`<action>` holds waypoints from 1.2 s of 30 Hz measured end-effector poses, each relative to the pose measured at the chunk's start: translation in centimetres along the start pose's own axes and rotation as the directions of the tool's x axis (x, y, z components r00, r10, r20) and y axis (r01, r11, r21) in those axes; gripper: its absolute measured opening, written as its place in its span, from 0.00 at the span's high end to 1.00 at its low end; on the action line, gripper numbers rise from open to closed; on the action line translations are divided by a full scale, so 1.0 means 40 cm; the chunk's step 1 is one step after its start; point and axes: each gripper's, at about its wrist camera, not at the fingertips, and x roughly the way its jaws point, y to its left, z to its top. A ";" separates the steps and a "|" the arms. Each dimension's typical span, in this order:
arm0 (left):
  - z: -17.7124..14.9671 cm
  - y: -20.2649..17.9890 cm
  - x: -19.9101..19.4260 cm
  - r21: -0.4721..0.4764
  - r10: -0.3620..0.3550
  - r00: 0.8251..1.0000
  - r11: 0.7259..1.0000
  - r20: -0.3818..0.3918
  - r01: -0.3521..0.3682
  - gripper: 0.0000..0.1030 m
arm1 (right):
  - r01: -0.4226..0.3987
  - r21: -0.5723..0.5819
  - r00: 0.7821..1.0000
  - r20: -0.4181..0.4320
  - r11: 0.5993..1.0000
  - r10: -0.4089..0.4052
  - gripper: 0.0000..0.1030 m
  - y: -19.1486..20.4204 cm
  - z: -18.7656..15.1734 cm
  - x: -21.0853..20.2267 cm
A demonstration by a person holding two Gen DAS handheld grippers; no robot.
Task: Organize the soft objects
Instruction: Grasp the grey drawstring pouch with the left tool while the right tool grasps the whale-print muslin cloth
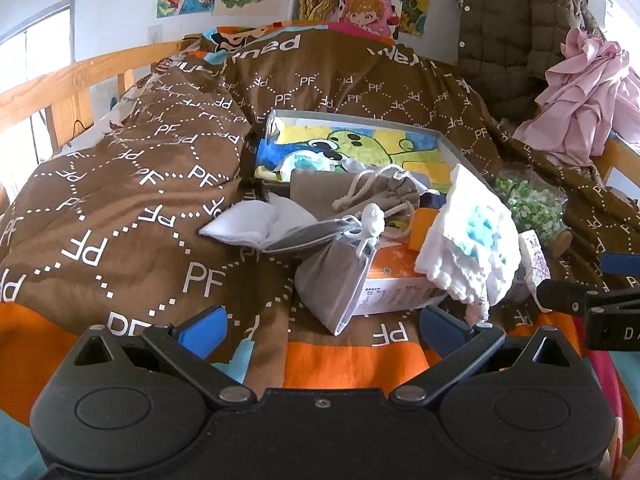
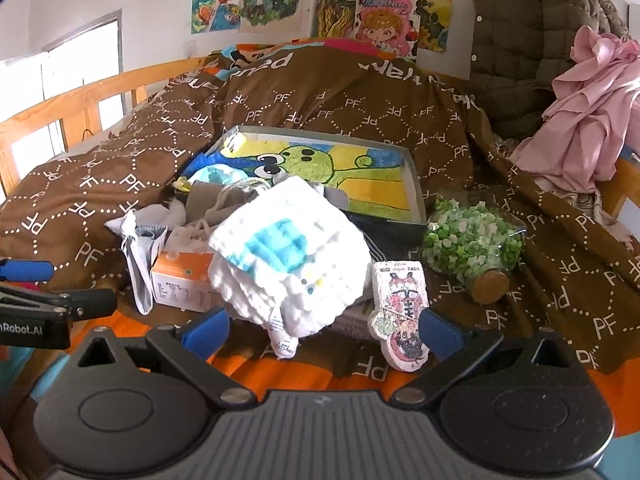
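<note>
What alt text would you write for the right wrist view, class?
The open right hand-held gripper faces a folded white cloth atop clutter on a brown quilt. Behind sits a shallow box with a cartoon towel; a corked jar lies at right.

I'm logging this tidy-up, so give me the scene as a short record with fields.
setting: bed with brown quilt
left tongs: open, holding nothing
right tongs: open, holding nothing
nearest soft item: white cloth, on the pile
box: grey tray, cartoon towel inside
other: orange carton, bottle of green stars on its side
</note>
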 end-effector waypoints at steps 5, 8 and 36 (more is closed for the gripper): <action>-0.001 -0.003 0.011 0.001 0.002 1.000 1.000 -0.014 -0.002 0.01 | 0.001 -0.018 1.000 -0.012 1.000 -0.001 0.00 0.006 0.000 0.007; 0.000 -0.004 0.017 0.001 0.006 1.000 1.000 -0.019 -0.006 0.01 | -0.002 -0.032 1.000 -0.016 0.999 0.001 0.00 0.011 0.001 0.011; 0.020 0.008 0.083 -0.047 -0.011 0.999 0.999 0.035 0.013 0.01 | -0.060 -0.270 0.997 0.028 0.961 0.070 0.00 0.037 0.045 0.118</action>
